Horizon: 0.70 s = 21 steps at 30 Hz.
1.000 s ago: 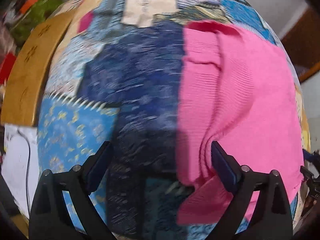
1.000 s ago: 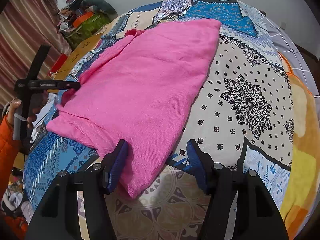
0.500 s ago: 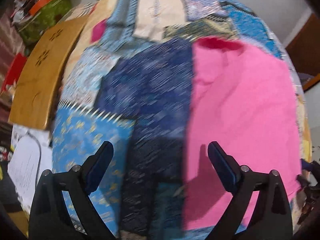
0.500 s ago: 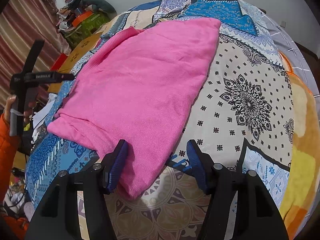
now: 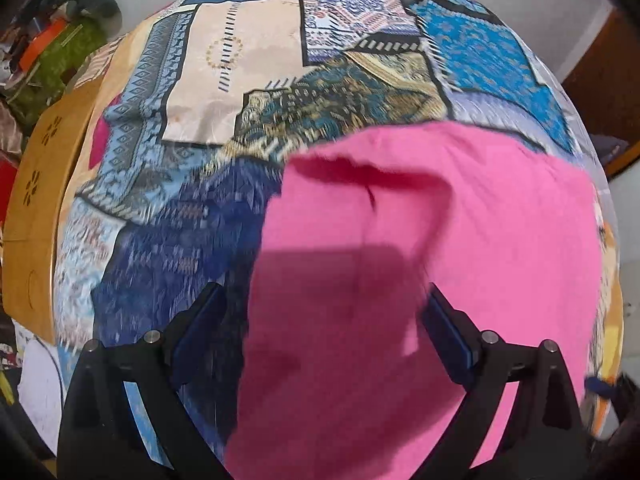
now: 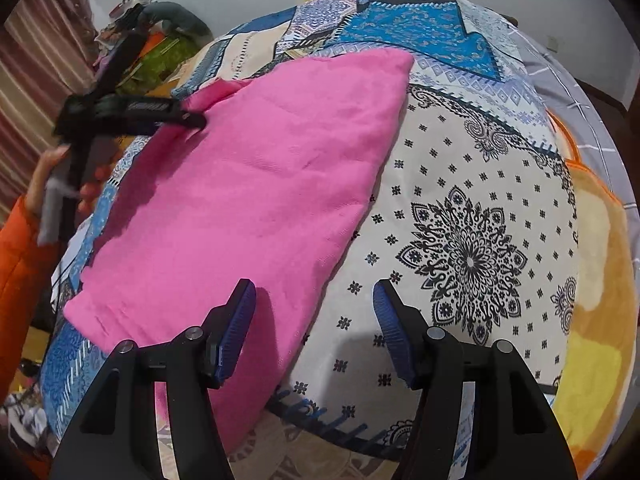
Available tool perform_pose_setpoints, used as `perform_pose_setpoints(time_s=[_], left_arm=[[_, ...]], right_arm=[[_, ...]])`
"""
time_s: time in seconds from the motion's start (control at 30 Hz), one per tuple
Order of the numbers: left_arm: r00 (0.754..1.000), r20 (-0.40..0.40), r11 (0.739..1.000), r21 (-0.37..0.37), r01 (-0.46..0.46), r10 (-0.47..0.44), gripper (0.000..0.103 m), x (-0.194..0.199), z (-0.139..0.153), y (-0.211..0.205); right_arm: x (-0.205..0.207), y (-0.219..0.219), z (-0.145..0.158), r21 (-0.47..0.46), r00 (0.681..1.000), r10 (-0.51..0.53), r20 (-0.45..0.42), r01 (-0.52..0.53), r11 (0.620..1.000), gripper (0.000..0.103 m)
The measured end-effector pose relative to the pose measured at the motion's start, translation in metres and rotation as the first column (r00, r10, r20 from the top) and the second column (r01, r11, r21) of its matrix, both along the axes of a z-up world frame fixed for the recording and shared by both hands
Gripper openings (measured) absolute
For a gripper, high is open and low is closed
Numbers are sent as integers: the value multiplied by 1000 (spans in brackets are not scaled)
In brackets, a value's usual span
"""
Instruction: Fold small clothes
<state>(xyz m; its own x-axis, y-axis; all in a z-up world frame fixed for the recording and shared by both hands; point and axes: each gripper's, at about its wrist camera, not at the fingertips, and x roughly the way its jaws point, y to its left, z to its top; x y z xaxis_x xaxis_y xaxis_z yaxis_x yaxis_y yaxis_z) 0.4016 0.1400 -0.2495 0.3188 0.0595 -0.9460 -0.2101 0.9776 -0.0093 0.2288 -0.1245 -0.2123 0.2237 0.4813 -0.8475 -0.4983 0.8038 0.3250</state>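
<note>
A pink knit garment lies folded flat on a patchwork bedspread. In the left wrist view the pink garment fills the lower right, with a raised fold near its far edge. My left gripper is open and empty just above the garment's left part; it also shows in the right wrist view over the garment's far left corner. My right gripper is open and empty over the garment's near right edge.
A wooden board runs along the bed's left side. Piled clutter sits at the far left. A yellow-orange blanket lies at the bed's right. The person's orange sleeve is at the left.
The left gripper has moved forward and right, over the pink garment. The garment's left side now lies smoother. The right gripper has lifted back slightly and stays open.
</note>
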Motion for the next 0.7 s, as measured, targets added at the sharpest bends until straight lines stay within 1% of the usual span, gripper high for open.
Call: perform_pose_setpoints(time_s=[0.03, 0.13, 0.17, 0.23, 0.27, 0.33, 0.4, 0.47, 0.53, 0.63, 0.7], left_arm=[[1000, 10, 1000, -11, -10, 10, 98, 5, -1, 5], [996, 25, 996, -30, -81, 82, 98, 17, -2, 27], [994, 28, 994, -8, -110, 110, 98, 18, -2, 33], [987, 31, 984, 76, -162, 160, 98, 20, -1, 45], [983, 28, 978, 101, -182, 180, 98, 20, -1, 54], [977, 17, 972, 93, -215, 214, 96, 15, -1, 67], [971, 7, 969, 54, -241, 241, 96, 3, 1, 79], [970, 6, 970, 27, -241, 241, 96, -13, 5, 84], [974, 13, 973, 37, -227, 227, 96, -27, 13, 84], [981, 52, 980, 63, -189, 186, 96, -54, 34, 79], [983, 84, 983, 64, -171, 165, 96, -75, 51, 75]], right_arm=[[-1, 0, 0, 1, 1000, 10, 1, -10, 1000, 57], [-3, 1, -2, -1, 1000, 26, 7, -26, 1000, 57], [-3, 1, -2, 3, 1000, 27, 6, -27, 1000, 58], [-4, 0, -2, 10, 1000, 28, 3, -28, 1000, 58], [-4, -1, -2, 14, 1000, 27, 1, -27, 1000, 58], [-4, -2, -2, 19, 1000, 24, -4, -24, 1000, 58], [-4, -3, -2, 18, 1000, 21, -7, -21, 1000, 58], [-6, -4, -1, 10, 1000, 15, -9, -15, 1000, 58], [-10, -5, 2, 0, 1000, 8, -13, -8, 1000, 58], [-17, -7, 9, -7, 1000, -1, -11, 1, 1000, 58], [-24, -9, 18, -10, 1000, -2, 2, 2, 1000, 58]])
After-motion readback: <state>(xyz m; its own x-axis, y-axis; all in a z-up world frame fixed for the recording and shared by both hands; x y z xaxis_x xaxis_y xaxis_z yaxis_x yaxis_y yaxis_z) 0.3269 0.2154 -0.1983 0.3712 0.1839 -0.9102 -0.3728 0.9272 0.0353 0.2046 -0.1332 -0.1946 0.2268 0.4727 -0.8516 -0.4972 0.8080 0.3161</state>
